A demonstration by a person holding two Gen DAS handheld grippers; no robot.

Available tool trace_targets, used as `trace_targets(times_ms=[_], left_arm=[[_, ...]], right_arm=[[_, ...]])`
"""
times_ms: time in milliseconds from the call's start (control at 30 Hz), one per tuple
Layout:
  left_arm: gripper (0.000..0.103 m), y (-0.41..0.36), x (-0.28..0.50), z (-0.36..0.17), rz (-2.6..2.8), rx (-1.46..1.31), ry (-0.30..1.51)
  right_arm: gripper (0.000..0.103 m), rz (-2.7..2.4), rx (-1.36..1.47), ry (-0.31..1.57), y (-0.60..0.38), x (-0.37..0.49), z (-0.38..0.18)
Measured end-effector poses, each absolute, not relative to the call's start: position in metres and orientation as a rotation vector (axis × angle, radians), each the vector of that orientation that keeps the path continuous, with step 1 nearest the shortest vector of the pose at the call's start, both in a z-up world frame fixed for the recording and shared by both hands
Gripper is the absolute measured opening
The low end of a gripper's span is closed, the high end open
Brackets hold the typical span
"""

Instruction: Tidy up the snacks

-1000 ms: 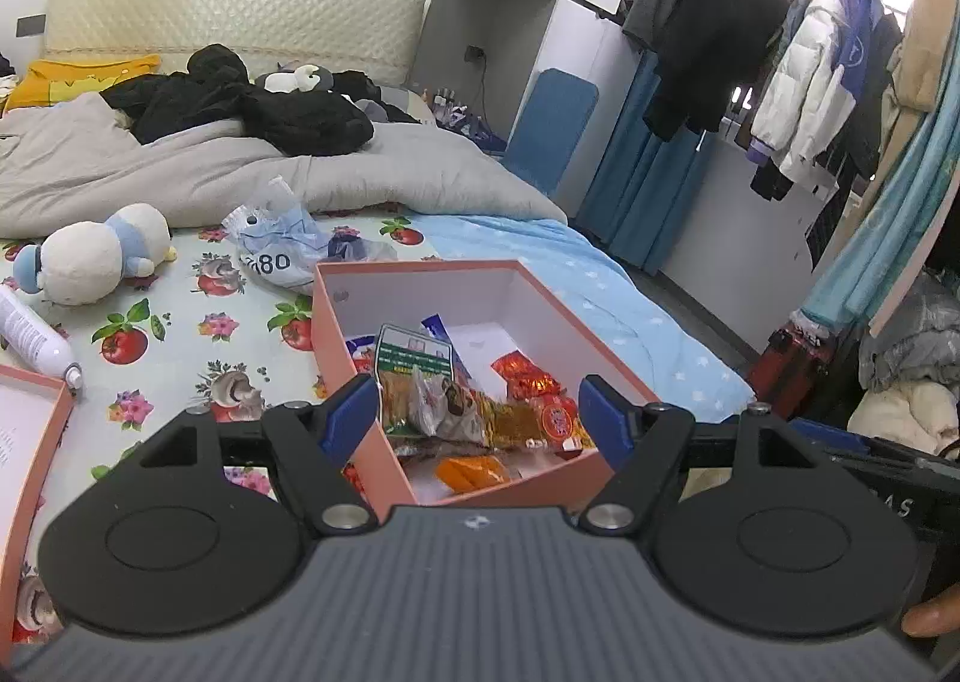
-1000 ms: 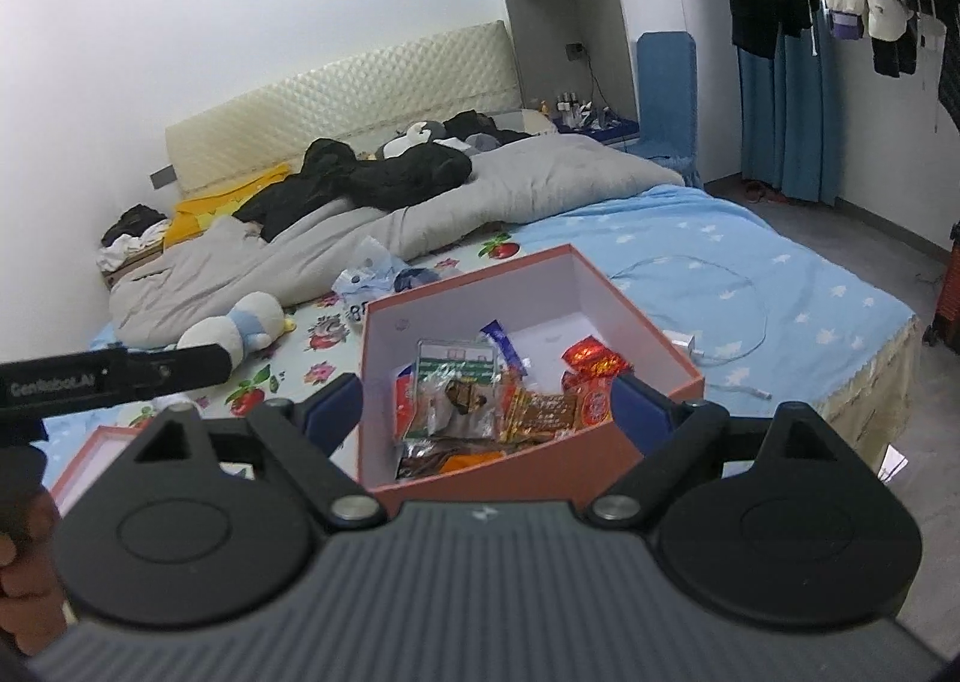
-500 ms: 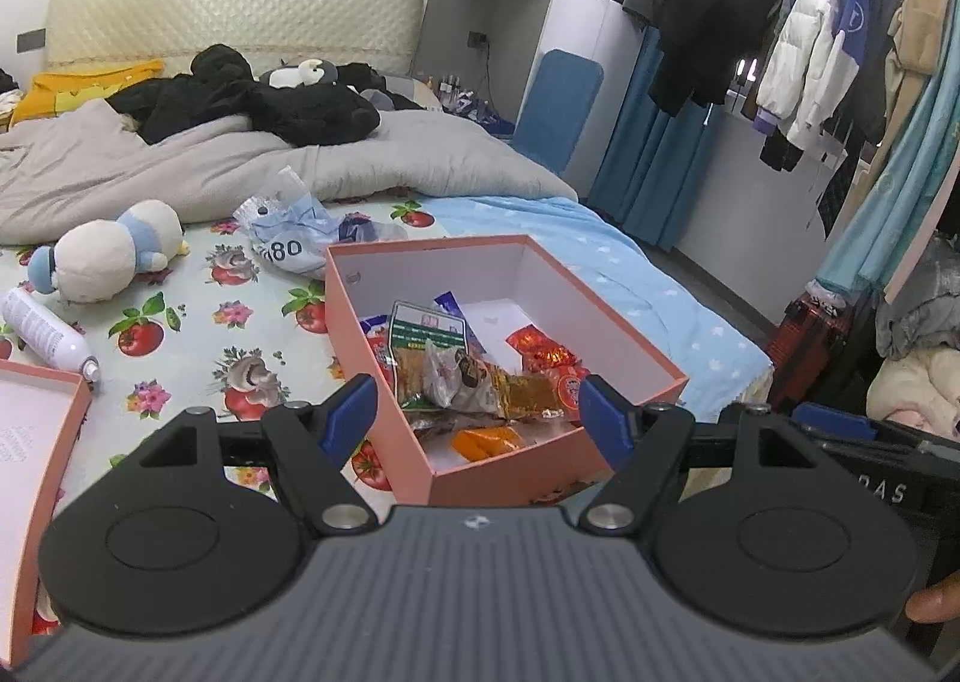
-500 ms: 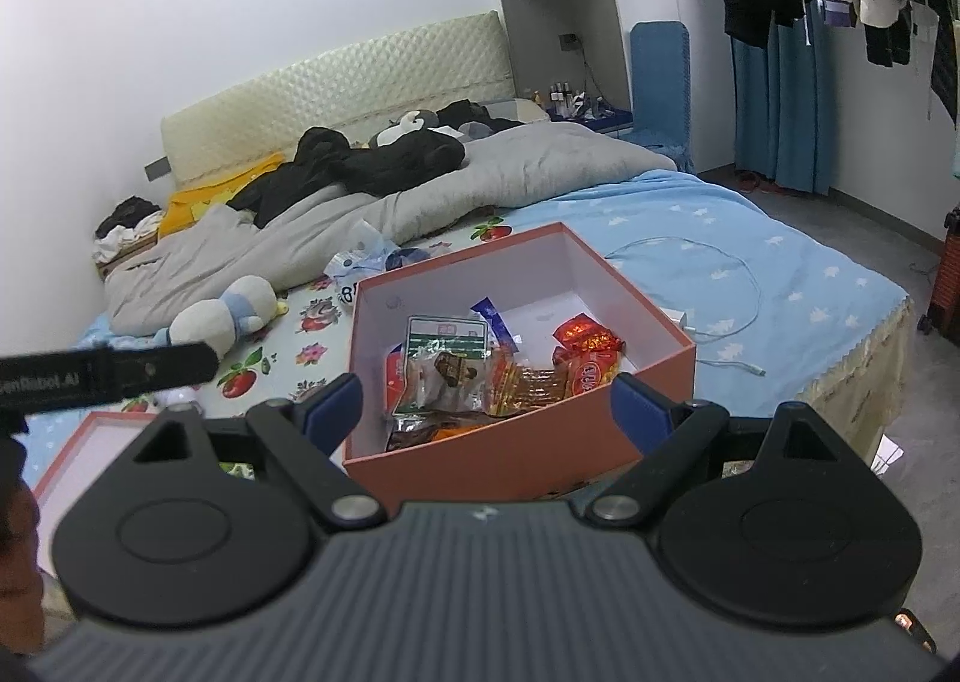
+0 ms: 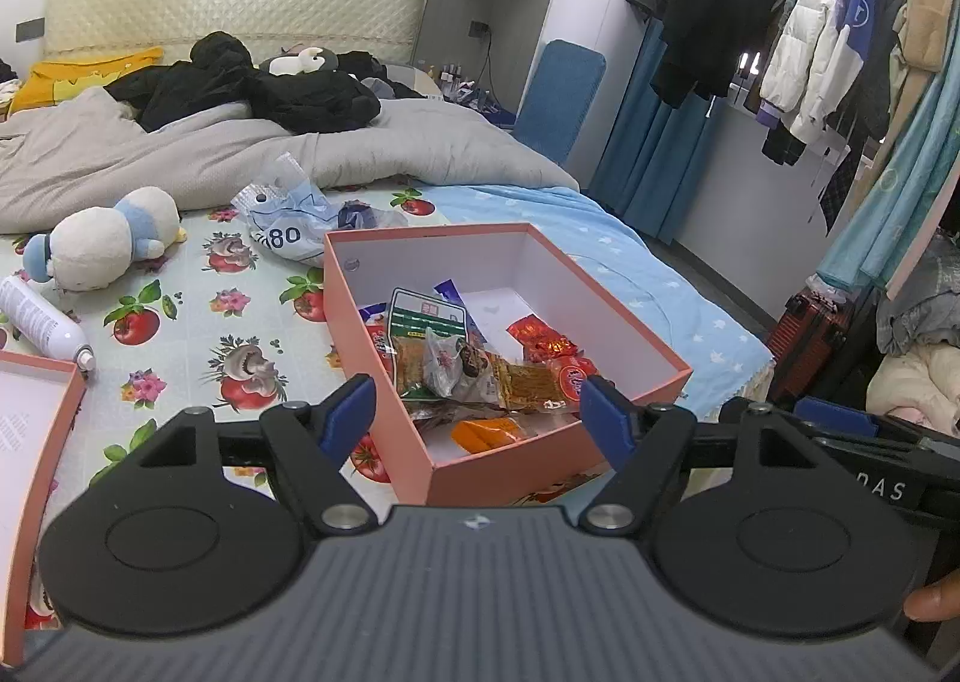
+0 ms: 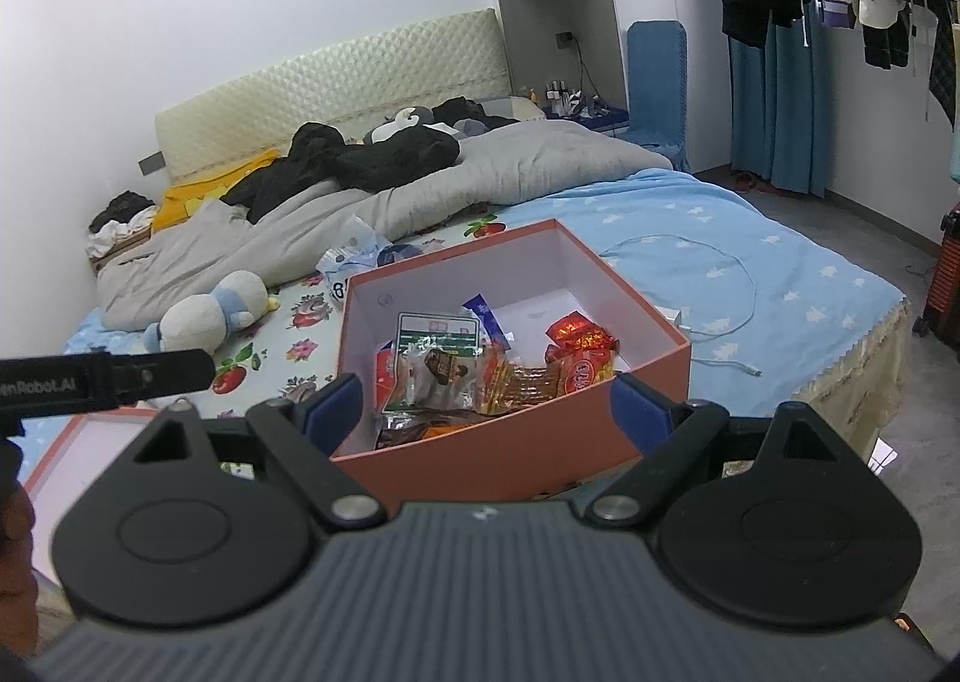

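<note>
A salmon-pink open box (image 5: 384, 346) (image 6: 510, 442) stands on the bed near its foot edge. Inside lie several snack packets: a green-and-white packet (image 5: 427, 322) (image 6: 437, 331), a clear bag with a dark snack (image 5: 447, 364) (image 6: 441, 367), red wrapped sweets (image 5: 543, 343) (image 6: 579, 334), an orange packet (image 5: 487, 433). My left gripper (image 5: 477, 418) is open and empty, above and short of the box's near wall. My right gripper (image 6: 486, 412) is open and empty, also short of the near wall.
The box lid (image 5: 27, 430) (image 6: 78, 442) lies at the left. A white spray can (image 5: 39, 322), a plush toy (image 5: 102, 244) (image 6: 207, 313) and a crumpled plastic bag (image 5: 288, 220) lie on the fruit-print sheet. A white cable (image 6: 714, 310) lies right of the box.
Both grippers have drawn back and up from the box, so it sits farther away and more of its near wall shows. Both stayed open.
</note>
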State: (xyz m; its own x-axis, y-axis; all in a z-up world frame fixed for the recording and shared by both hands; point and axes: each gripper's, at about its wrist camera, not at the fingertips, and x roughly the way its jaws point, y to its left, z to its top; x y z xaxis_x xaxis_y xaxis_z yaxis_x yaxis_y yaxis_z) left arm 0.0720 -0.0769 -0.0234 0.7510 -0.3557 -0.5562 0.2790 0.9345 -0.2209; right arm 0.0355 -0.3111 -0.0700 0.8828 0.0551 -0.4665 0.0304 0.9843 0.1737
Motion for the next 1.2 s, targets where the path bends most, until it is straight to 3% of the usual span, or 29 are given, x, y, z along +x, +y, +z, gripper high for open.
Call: trace_targets(times_ms=[567, 733, 900, 1200], left_arm=[[0.081, -0.0743, 0.0726, -0.0257, -0.344, -0.123, 0.630], [0.086, -0.0741, 0.0731, -0.0271, -0.342, -0.120, 0.637], [0.100, -0.0773, 0.0709, -0.0269, -0.329, -0.086, 0.630], [0.101, -0.0754, 0.0753, -0.0279, -0.288, -0.074, 0.645]], right_arm=[[0.091, 0.019, 0.174, 0.494, -0.3103, 0.0361, -0.0706], [0.091, 0.021, 0.175, 0.488, -0.3116, 0.0360, -0.0710], [0.091, 0.016, 0.180, 0.485, -0.3131, 0.0366, -0.0708], [0.091, 0.012, 0.178, 0.484, -0.3119, 0.0372, -0.0704]])
